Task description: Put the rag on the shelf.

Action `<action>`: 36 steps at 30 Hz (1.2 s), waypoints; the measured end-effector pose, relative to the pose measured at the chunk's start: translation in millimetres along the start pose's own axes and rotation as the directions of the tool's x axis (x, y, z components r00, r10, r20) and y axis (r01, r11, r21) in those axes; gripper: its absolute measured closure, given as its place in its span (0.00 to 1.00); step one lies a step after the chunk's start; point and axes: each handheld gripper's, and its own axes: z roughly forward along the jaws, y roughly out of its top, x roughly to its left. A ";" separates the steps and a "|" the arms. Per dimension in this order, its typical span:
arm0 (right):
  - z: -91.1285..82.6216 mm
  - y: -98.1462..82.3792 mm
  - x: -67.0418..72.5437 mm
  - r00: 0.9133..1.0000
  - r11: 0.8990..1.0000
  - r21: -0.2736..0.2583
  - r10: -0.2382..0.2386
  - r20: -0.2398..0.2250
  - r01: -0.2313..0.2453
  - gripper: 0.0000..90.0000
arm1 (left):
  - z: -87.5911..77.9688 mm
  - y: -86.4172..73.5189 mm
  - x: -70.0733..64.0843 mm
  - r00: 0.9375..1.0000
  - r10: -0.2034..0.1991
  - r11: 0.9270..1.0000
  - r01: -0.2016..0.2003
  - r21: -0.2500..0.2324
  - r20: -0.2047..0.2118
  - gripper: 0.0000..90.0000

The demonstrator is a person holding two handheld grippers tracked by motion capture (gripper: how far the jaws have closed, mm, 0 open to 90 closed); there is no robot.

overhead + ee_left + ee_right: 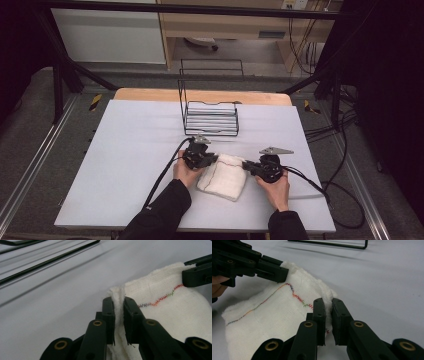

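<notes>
Cloth (223,176) is lying folded on the table (125,150), just in front of the wire rack (210,117). Left gripper (212,159) is clamping the cloth's rack-side left corner; right gripper (248,165) is clamping the rack-side right corner. Nothing is sitting between cloth and rack; cables (162,177) are trailing off toward the table's near edge.

Left gripper view: jaws are pinching a raised cloth fold (119,302), the other gripper is biting the far corner, rack wires (47,261) are running behind. Right gripper view: same pinch on the cloth edge (327,305), plus a multicolour zigzag stitch (297,297) crossing the cloth and a thumb (218,283) behind the far gripper. High view is showing both hands (186,174) and dark sleeves (162,210).
</notes>
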 end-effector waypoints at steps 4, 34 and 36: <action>-2.6 1.9 4.4 1.000 1.000 -0.022 -0.016 -0.005 0.015 0.92 | -9.2 -0.8 0.7 1.000 -0.016 0.999 0.016 -0.033 0.017 0.89; -33.5 14.8 24.1 0.993 0.982 -0.157 -0.113 -0.018 0.109 0.92 | -60.1 -3.6 -21.6 0.998 0.052 0.979 -0.047 -0.200 0.020 0.89; -35.1 15.5 24.9 0.993 0.981 -0.162 -0.114 -0.020 0.110 0.92 | -62.8 -3.4 -23.0 0.998 0.054 0.977 -0.049 -0.209 0.020 0.89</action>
